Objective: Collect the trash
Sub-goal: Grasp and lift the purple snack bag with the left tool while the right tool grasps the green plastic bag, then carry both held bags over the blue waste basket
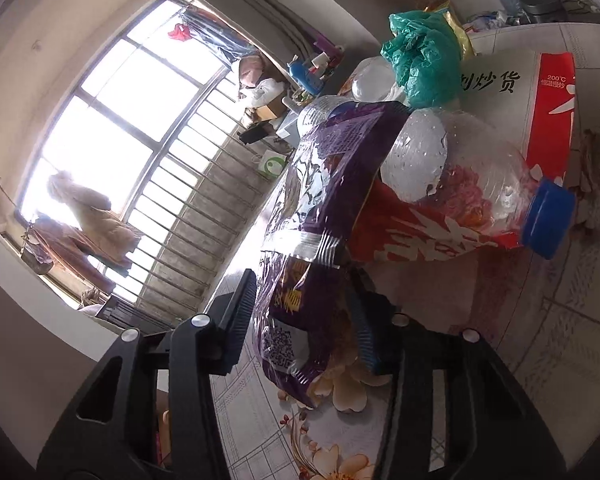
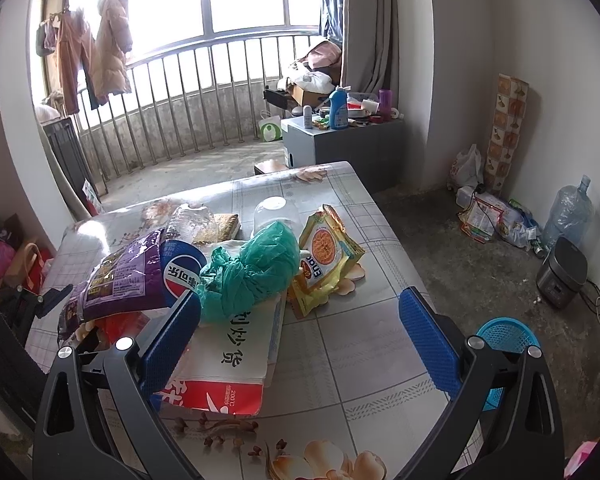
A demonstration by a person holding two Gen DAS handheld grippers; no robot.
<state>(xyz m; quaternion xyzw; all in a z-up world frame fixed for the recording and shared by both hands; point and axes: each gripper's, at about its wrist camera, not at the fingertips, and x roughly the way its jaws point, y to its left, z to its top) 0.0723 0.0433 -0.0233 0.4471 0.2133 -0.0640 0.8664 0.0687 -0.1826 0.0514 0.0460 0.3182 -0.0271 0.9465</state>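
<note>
On a floral-clothed bench (image 2: 340, 344), the left tool (image 1: 300, 312) has narrowed around a purple snack wrapper (image 1: 324, 216) atop the trash pile, the right tool (image 2: 300, 332) gapes empty, and squeezing firmly before lifting should prevent slipping.

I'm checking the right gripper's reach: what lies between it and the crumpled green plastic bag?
In the right wrist view, only the white-and-red paper bag lies between the open right gripper and the crumpled green plastic bag, which rests on it.
</note>
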